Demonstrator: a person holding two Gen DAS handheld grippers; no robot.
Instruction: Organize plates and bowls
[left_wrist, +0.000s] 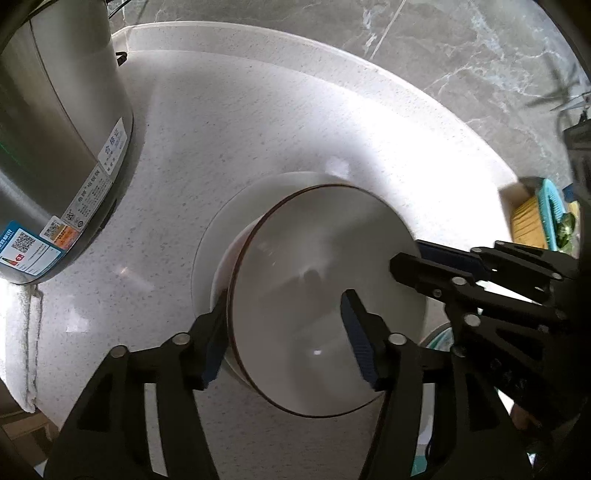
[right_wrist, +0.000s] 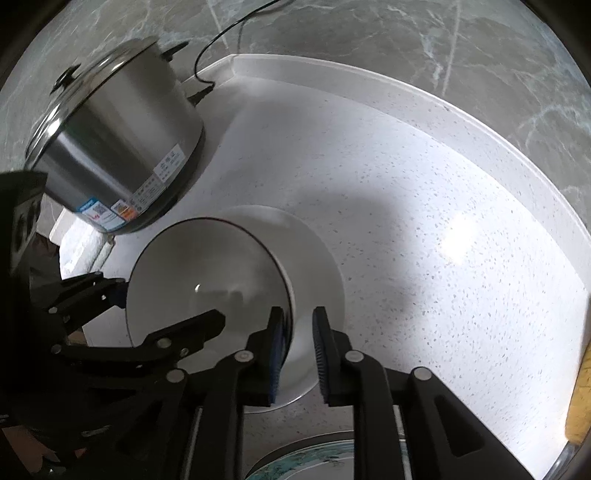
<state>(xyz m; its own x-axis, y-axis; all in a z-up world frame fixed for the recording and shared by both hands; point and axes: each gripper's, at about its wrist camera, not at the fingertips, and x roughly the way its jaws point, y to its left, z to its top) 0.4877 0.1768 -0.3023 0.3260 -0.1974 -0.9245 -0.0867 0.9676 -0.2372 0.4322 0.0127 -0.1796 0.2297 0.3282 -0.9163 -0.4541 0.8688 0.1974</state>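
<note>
A white bowl (left_wrist: 295, 295) with a dark rim sits on a white plate (left_wrist: 221, 229) on the speckled counter. My left gripper (left_wrist: 284, 339) is open and straddles the bowl's near-left rim, one finger outside the wall and the other well inside. In the right wrist view the bowl (right_wrist: 207, 273) sits on the plate (right_wrist: 317, 258), and my right gripper (right_wrist: 299, 347) is open astride the bowl's right rim, with a gap showing beside the outer pad. Each gripper shows in the other's view: the right gripper (left_wrist: 408, 254) and the left gripper (right_wrist: 170, 302).
A lidded steel pot (right_wrist: 122, 147) with stickers stands at the back left, its cord (right_wrist: 221, 33) running up the marble wall. A patterned plate (right_wrist: 314, 461) lies at the near edge. A teal basket (left_wrist: 550, 210) and a yellow object (right_wrist: 580, 398) sit to the right, a towel (left_wrist: 29, 332) to the left.
</note>
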